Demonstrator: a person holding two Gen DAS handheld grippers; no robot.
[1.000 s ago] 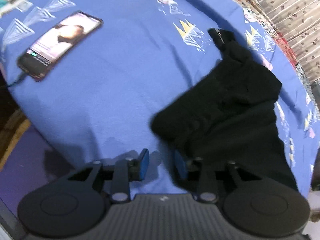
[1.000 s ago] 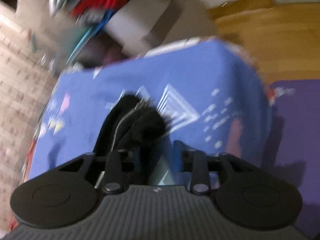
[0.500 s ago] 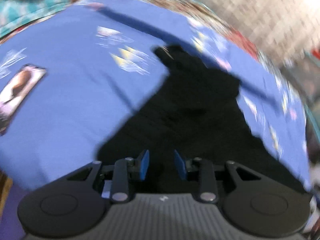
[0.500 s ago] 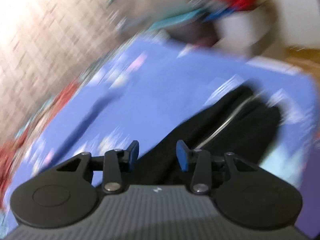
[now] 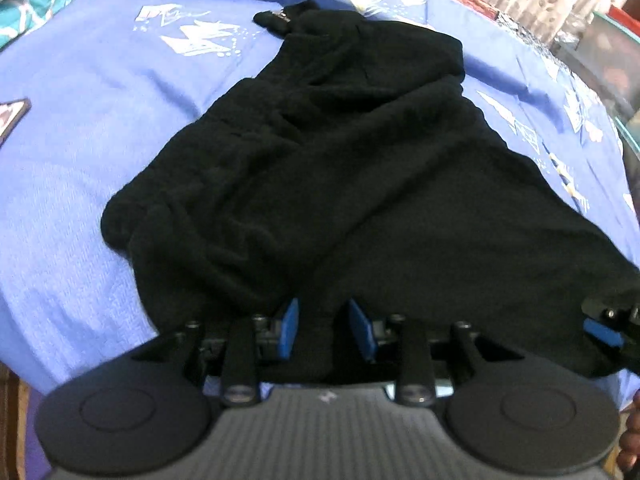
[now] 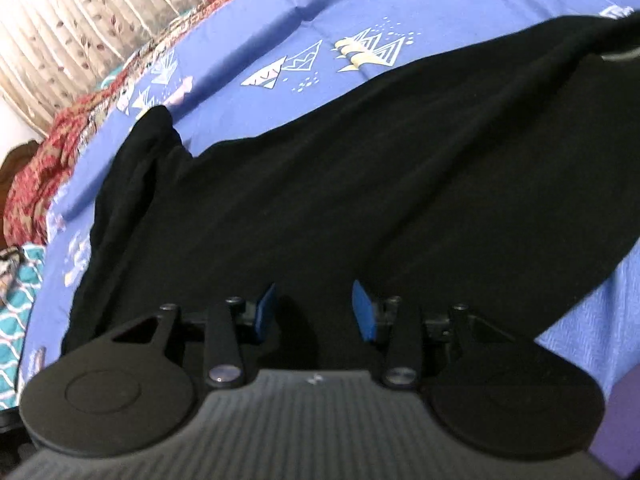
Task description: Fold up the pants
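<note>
Black pants (image 5: 340, 168) lie rumpled and spread out on a blue bedsheet (image 5: 80, 184) with a white triangle print. My left gripper (image 5: 325, 328) hangs over the near edge of the pants, open by a narrow gap in which black cloth shows. In the right wrist view the pants (image 6: 360, 184) fill the middle. My right gripper (image 6: 315, 316) stands open above them, its blue pads (image 6: 266, 314) apart. The right gripper (image 5: 604, 328) also shows at the right edge of the left wrist view, at the pants' near right corner.
A phone (image 5: 12, 116) lies on the sheet at the far left edge. A red patterned blanket (image 6: 44, 160) and a leaf-print curtain (image 6: 80, 20) run along the far side of the bed. A teal cloth (image 6: 16, 288) sits at the left.
My left gripper moved from over the bare sheet to over the pants' near edge, and the phone slid to the left edge of the view. The right gripper swung round to above the spread pants.
</note>
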